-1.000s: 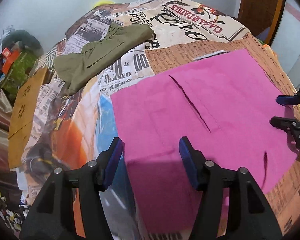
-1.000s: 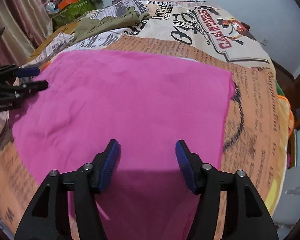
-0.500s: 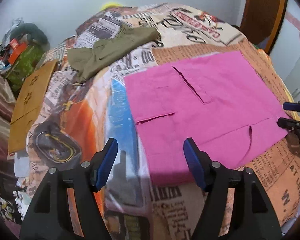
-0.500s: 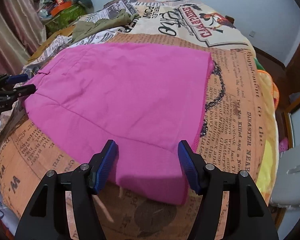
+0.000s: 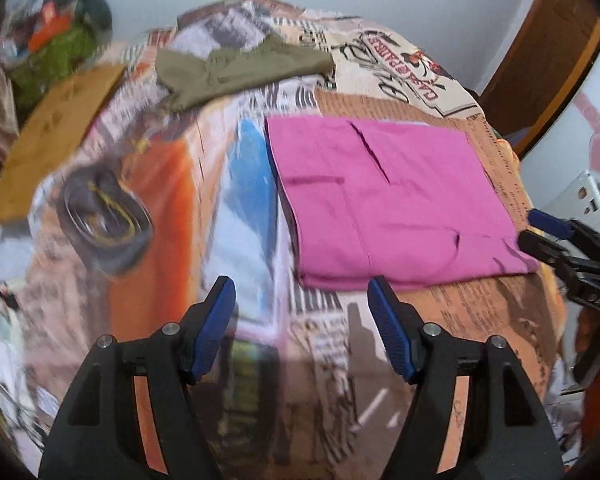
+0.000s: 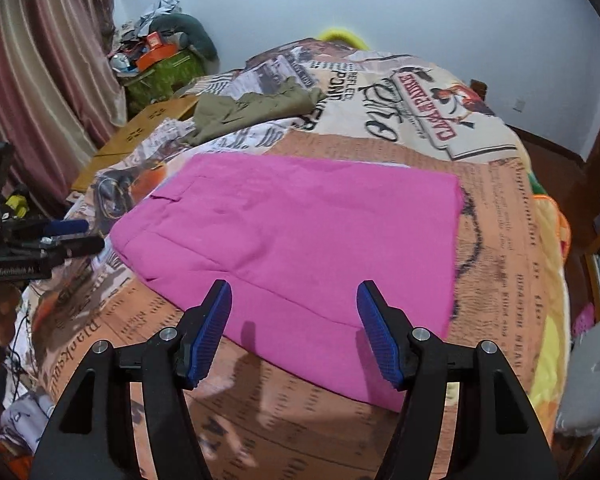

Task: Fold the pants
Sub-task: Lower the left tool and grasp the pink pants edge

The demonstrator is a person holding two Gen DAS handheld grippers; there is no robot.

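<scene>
Item: folded bright pink cotton pants [image 6: 300, 248], lying flat as a rough rectangle on the newspaper-print bed cover [image 6: 500, 248], toward the near edge of the bed. Pocket slit and seam face up in the left wrist view.

Item: my left gripper [image 5: 302, 312], blue-padded, jaws spread and empty, hanging over bare cover just beside the near left corner of the pants, apart from the cloth.

Item: my right gripper [image 6: 294, 316], blue-padded, jaws spread and empty, above the near hem; I judge it clear of the fabric.

Item: crumpled olive-green garment [image 6: 256, 110], farther up the bed, well apart from the pink piece.

Item: flat tan wooden board [image 6: 140, 136] beside the bed, with a heap of clutter [image 6: 160, 48] behind it.

Risks, as I judge them: the fold looks finished or nearly so. If I reach back in carelessly, a pad may snag the near hem and drag the top layer off square. If another fold is due, pinching only the upper layer would open the stack.

Change from a second ago: both my grippers have pulled back toward the near edge, the pants now sit farther off in both views, and my left jaws stand slightly wider.
</scene>
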